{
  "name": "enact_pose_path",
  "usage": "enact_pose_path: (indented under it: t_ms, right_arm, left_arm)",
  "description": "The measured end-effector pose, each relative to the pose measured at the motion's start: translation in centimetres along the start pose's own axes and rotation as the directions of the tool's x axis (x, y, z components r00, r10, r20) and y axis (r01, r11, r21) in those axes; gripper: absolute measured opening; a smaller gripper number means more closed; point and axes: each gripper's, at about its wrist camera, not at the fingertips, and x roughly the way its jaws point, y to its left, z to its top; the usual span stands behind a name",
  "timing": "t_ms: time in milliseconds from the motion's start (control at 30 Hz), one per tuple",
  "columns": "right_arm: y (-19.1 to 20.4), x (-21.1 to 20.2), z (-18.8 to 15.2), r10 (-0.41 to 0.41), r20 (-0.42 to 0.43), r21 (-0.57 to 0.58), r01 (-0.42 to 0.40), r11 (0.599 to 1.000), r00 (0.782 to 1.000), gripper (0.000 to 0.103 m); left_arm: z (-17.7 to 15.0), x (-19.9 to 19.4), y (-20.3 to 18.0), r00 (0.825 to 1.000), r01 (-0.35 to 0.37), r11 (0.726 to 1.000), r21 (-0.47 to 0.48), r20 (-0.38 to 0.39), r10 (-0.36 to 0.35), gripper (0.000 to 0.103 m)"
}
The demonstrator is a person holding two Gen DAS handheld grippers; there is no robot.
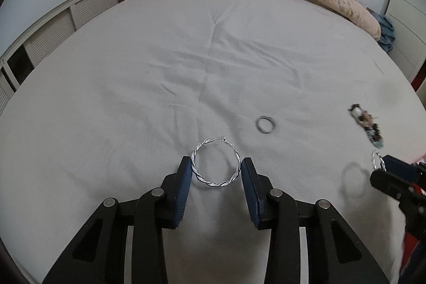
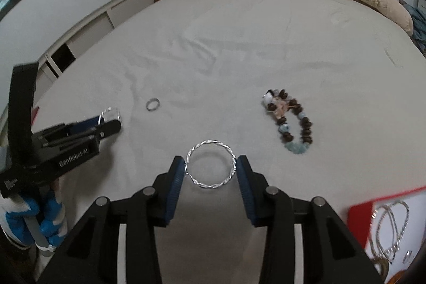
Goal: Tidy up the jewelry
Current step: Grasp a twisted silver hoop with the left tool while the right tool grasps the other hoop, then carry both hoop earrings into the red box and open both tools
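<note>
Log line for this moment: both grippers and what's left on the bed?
left gripper: shut on hoop earring | right gripper: shut on second hoop | bed: ring, bead bracelet

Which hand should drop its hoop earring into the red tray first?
Right. The right gripper is clamped on a twisted hoop, and the red tray lies close by on its right. The left gripper is on the far side from the tray.
</note>
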Motion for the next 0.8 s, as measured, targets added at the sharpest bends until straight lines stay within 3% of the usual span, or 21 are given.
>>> enact_pose_path:
  t_ms: [367, 800]
  right_arm:
    - [-2.7, -9.5, -2.0, -0.037, 0.091, 0.073, 0.030, 0.997, 0.995, 0.038]
    - [-12.3, -18.2, -8.2, -0.179, 0.103, 0.215, 0.154, 0.964, 0.978, 0.038]
  left_arm:
    - [-0.6, -6.6, -5.1, 0.996, 0.077, 0.996, 0.050, 0.041, -0.079, 0.037]
    - [-1.7, -9.3, -19.1, 0.970, 0.236, 0.948, 0.214, 0.004, -0.242, 0.037]
